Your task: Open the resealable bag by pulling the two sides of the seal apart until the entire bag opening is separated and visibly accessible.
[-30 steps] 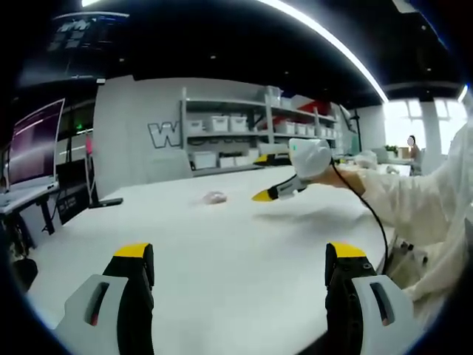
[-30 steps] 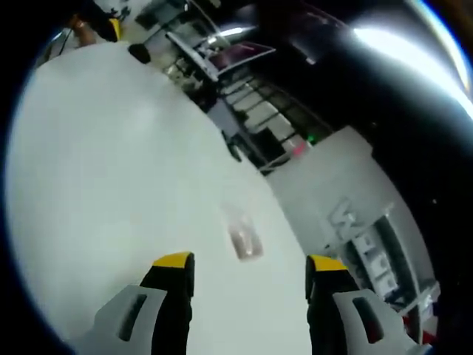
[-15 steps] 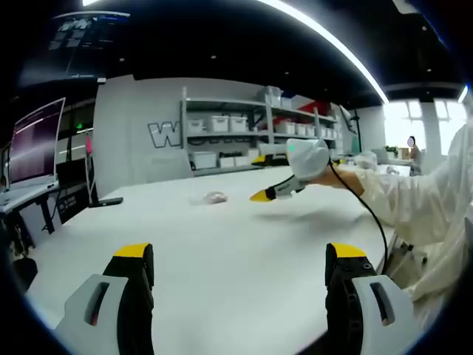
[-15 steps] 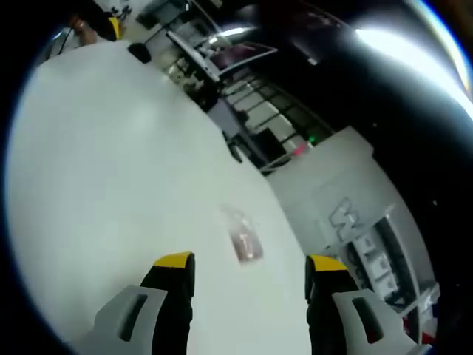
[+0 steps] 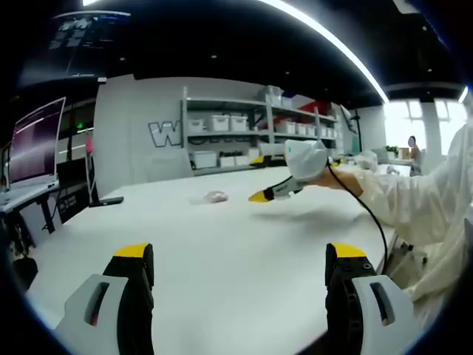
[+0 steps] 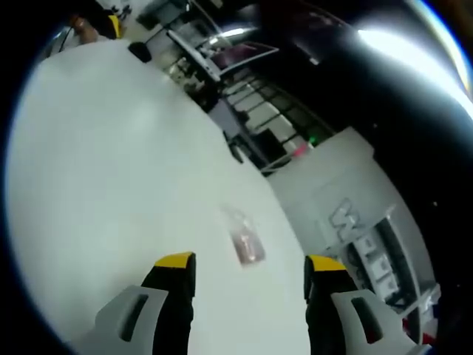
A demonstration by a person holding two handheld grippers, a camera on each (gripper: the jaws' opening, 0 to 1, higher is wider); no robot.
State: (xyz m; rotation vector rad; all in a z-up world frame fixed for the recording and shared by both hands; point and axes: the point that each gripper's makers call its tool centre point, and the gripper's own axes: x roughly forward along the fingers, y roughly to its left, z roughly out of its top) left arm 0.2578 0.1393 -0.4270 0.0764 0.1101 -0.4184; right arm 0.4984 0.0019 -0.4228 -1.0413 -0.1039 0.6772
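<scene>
A small clear resealable bag (image 6: 245, 240) with something pale pink inside lies flat on the white table (image 6: 111, 170), just ahead of my right gripper (image 6: 248, 262), which is open and empty. In the left gripper view the same bag (image 5: 214, 197) is a small lump far across the table (image 5: 244, 251). My left gripper (image 5: 241, 253) is open near the table's front, holding nothing. The right gripper (image 5: 267, 193), held by a hand in a white sleeve, hovers just right of the bag in that view, its yellow tips pointing toward it.
Shelving with white bins (image 5: 236, 126) lines the far wall. A monitor (image 5: 33, 144) stands on a desk at the left, and a dark object (image 5: 109, 200) lies near the table's far left edge. A person's white sleeve (image 5: 421, 207) and a black cable (image 5: 369, 214) fill the right side.
The right gripper has crept slightly left toward the bag in the left gripper view. The bag and my left gripper have not moved.
</scene>
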